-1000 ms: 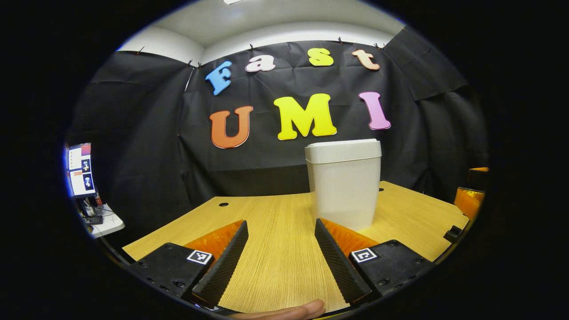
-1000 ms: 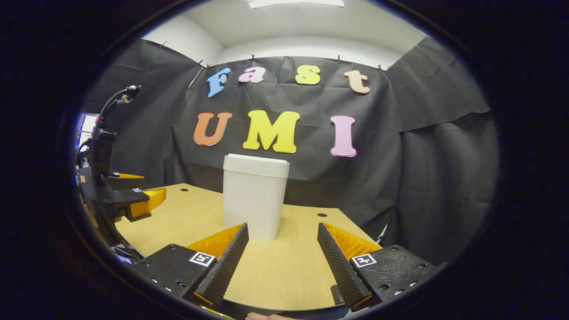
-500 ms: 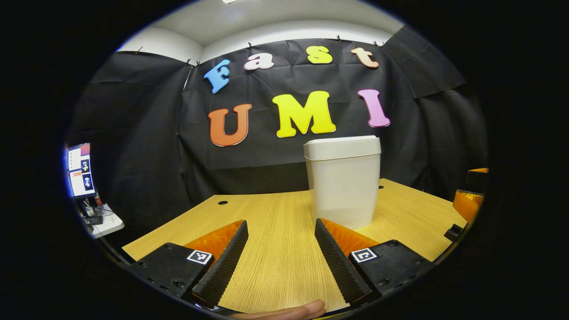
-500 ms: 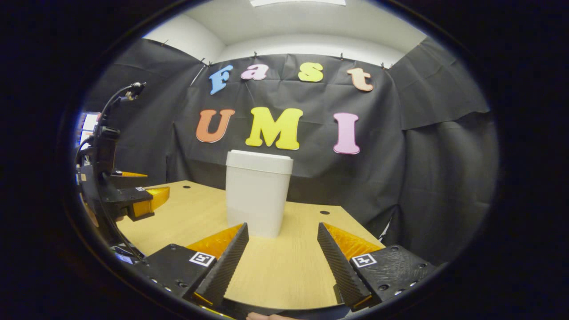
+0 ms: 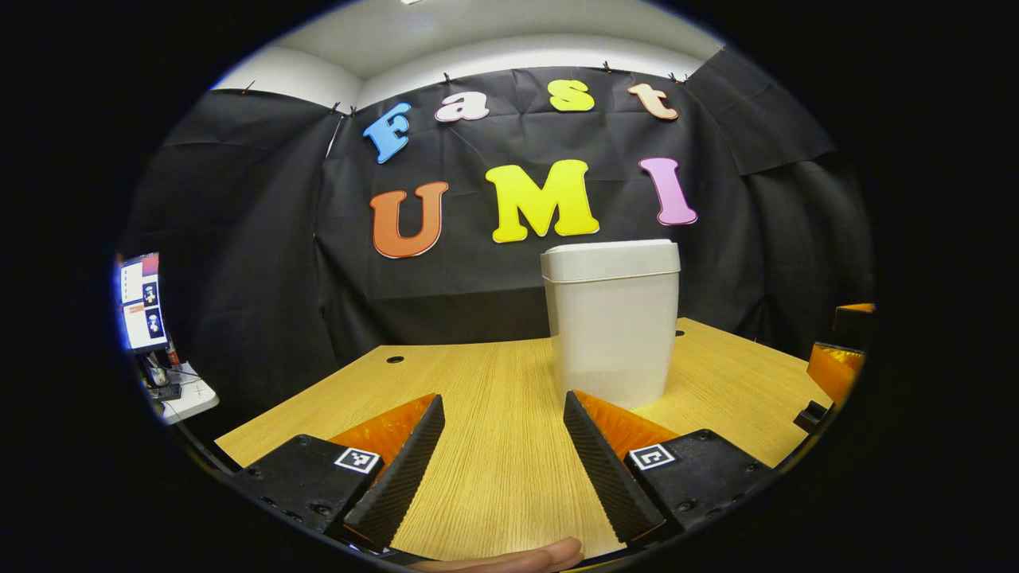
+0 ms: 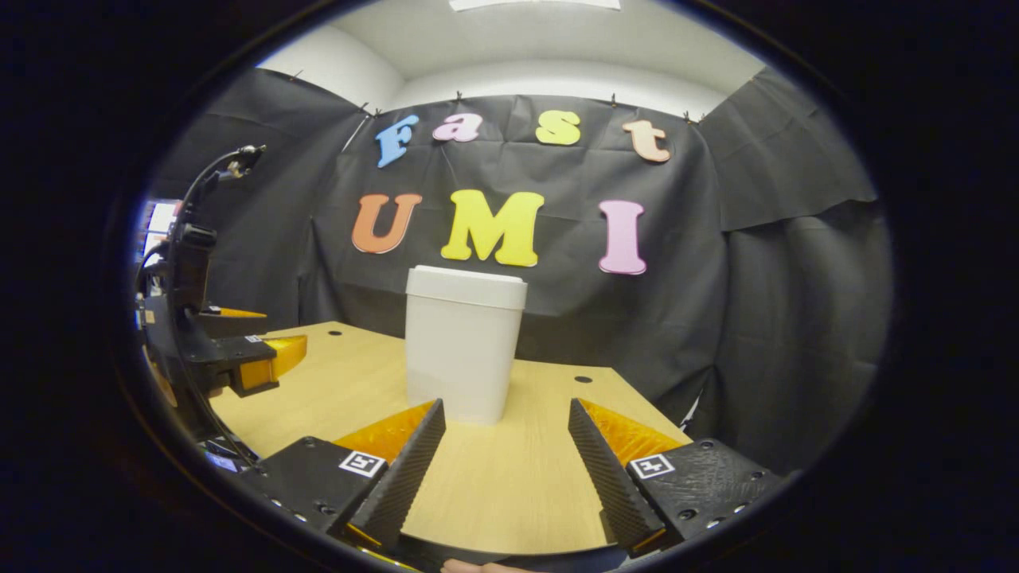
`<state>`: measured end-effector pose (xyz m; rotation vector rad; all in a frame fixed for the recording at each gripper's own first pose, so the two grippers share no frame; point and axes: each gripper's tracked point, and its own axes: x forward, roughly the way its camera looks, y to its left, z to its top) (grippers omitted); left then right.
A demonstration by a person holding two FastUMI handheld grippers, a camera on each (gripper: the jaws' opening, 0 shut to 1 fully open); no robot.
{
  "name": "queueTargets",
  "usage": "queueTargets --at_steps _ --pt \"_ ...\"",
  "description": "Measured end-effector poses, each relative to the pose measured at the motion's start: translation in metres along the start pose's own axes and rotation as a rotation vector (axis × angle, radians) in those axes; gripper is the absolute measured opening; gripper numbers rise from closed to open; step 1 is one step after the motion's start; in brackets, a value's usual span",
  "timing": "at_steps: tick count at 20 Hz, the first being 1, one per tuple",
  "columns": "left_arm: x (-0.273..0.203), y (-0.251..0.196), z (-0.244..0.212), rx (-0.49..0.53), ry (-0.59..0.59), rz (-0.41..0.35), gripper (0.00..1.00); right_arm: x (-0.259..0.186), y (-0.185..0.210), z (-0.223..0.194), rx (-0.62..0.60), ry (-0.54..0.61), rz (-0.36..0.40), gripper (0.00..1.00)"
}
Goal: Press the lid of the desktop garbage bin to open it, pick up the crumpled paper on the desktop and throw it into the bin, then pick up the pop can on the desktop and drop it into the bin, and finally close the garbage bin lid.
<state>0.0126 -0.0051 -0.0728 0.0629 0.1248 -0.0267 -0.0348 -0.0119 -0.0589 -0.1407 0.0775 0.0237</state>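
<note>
We see the bin (image 5: 611,322) upright on the wooden desk (image 5: 493,446), toward the back, lid (image 5: 610,261) down flat on top. In the left gripper view it stands ahead and to the right of the left gripper (image 5: 501,458), well apart from it. That gripper's fingers stand wide, bare desk between them. A fingertip (image 5: 525,555) shows at the bottom edge.

In the right gripper view we see the bin (image 6: 462,354) ahead and slightly left of the right gripper (image 6: 505,465), whose fingers are also spread wide with nothing between them. The left gripper (image 6: 263,362) hangs at the far left, above the desk (image 6: 334,398); from here we cannot tell its spread. A monitor (image 5: 142,302) glows at the left of the left gripper view.
</note>
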Motion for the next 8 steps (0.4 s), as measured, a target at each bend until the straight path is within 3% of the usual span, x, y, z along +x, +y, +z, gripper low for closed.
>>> queueTargets --at_steps 4,8 --pt "-0.002 -0.004 0.003 0.013 -0.016 0.005 0.97 0.006 0.009 0.001 -0.009 -0.009 0.045 0.99" --pt "0.003 -0.01 0.002 0.03 -0.013 0.015 0.97 0.019 0.012 0.0 -0.032 -0.011 0.085 0.92"
